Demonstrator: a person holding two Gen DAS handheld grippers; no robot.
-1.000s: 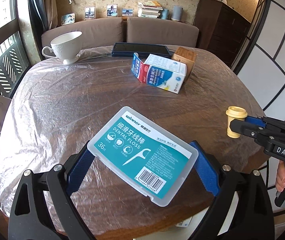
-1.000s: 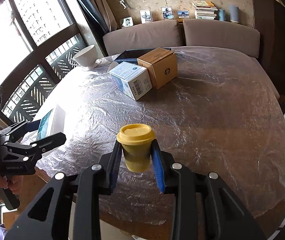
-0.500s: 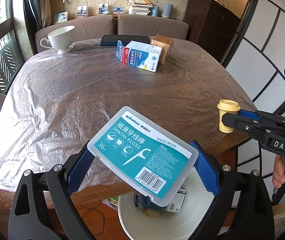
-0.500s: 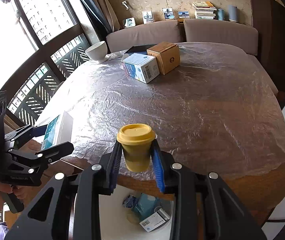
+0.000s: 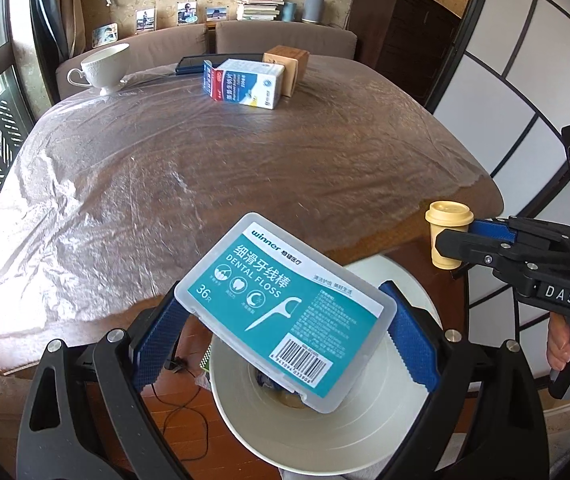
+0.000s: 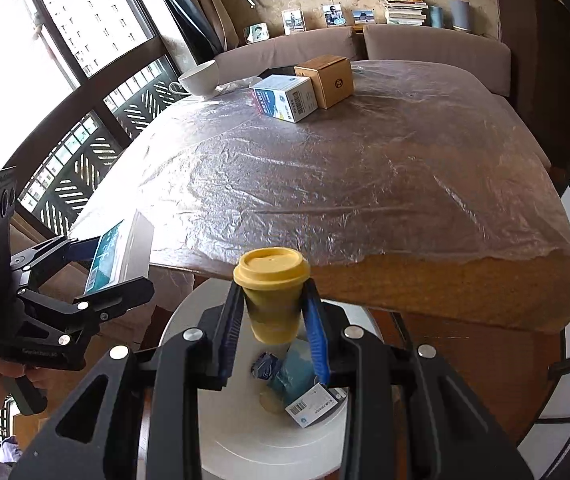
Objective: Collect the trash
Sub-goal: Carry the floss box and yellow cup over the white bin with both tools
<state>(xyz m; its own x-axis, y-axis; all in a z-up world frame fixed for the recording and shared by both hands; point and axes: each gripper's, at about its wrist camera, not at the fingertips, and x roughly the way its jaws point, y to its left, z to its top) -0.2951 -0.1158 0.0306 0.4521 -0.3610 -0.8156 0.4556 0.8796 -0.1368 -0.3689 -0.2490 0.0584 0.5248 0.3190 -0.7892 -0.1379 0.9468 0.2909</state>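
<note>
A teal-labelled floss box [image 5: 285, 312] and a lidded yellow cup [image 6: 272, 292] hang above the white bin [image 6: 245, 440].

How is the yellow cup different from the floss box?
The yellow cup is round and plain, with a lid; the floss box is flat and rectangular, with a teal label and barcode. The cup stands upright in the right gripper, whose fingers sit close together; the box lies tilted across the left gripper, spread wide. Both are held above the white bin.
</note>
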